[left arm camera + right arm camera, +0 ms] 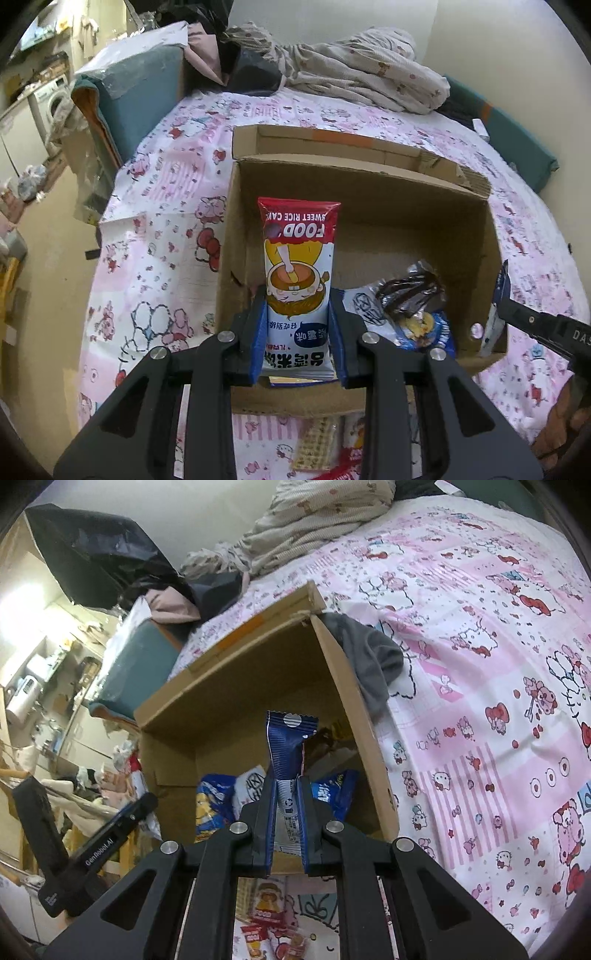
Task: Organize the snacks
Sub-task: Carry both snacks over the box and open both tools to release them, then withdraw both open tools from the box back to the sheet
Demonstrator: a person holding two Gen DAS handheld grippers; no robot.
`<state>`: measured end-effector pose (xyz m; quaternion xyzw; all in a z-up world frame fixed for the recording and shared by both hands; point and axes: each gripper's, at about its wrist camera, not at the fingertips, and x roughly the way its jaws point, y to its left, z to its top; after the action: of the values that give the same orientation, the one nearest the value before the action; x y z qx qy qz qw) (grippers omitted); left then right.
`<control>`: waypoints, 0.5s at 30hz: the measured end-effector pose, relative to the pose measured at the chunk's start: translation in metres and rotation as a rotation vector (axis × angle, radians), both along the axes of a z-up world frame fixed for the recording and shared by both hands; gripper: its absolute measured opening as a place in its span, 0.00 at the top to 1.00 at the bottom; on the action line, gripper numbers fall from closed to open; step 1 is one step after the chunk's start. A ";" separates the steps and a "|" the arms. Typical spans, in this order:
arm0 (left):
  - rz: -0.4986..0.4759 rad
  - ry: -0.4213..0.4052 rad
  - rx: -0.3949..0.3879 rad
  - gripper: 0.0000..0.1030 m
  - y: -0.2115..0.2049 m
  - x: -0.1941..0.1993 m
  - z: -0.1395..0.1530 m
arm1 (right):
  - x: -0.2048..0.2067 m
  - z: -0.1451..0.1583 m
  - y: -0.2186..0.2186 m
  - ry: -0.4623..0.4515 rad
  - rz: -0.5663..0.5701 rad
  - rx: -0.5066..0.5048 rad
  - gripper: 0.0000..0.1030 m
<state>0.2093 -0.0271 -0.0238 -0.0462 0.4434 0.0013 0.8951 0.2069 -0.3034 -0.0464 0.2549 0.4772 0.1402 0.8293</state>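
Note:
My left gripper [297, 299] is shut on a red and white rice cake packet [298, 266] with a cartoon print, held upright over the open cardboard box [369, 195]. A narrow dark blue snack packet [288, 753] stands between the pads of my right gripper [287, 782], which is shut on it above the same cardboard box [236, 686]. Inside the box lie several snack bags: a blue one [424, 332], a dark crinkled wrapper [410, 291] and blue bags [214, 805]. The right gripper with its blue packet also shows at the box's right wall [496, 306].
The box sits on a bed with a pink cartoon sheet [159, 229]. Loose snacks lie on the sheet near me: a wafer pack [317, 446] and red packets [269, 923]. A rumpled blanket [369, 74] and a grey cloth [373, 657] lie beyond the box.

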 end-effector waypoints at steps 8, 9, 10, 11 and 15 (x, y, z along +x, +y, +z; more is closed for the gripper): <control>0.002 0.015 0.009 0.53 0.001 0.000 -0.001 | 0.000 -0.008 0.010 0.031 0.023 -0.032 0.85; 0.009 0.015 0.008 0.48 0.002 -0.001 0.000 | 0.000 -0.007 0.014 0.023 0.033 -0.044 0.85; 0.020 0.013 0.005 0.39 0.004 -0.001 0.001 | -0.001 -0.004 0.018 0.007 0.046 -0.072 0.85; 0.029 0.008 0.001 0.32 0.006 -0.002 0.002 | -0.003 -0.001 0.023 -0.013 0.062 -0.100 0.85; 0.045 -0.031 -0.001 0.19 0.009 -0.007 0.010 | -0.007 0.007 0.034 -0.050 0.097 -0.131 0.85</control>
<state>0.2024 -0.0177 -0.0140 -0.0568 0.4283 0.0203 0.9016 0.2003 -0.2698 -0.0395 0.1733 0.4762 0.1550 0.8481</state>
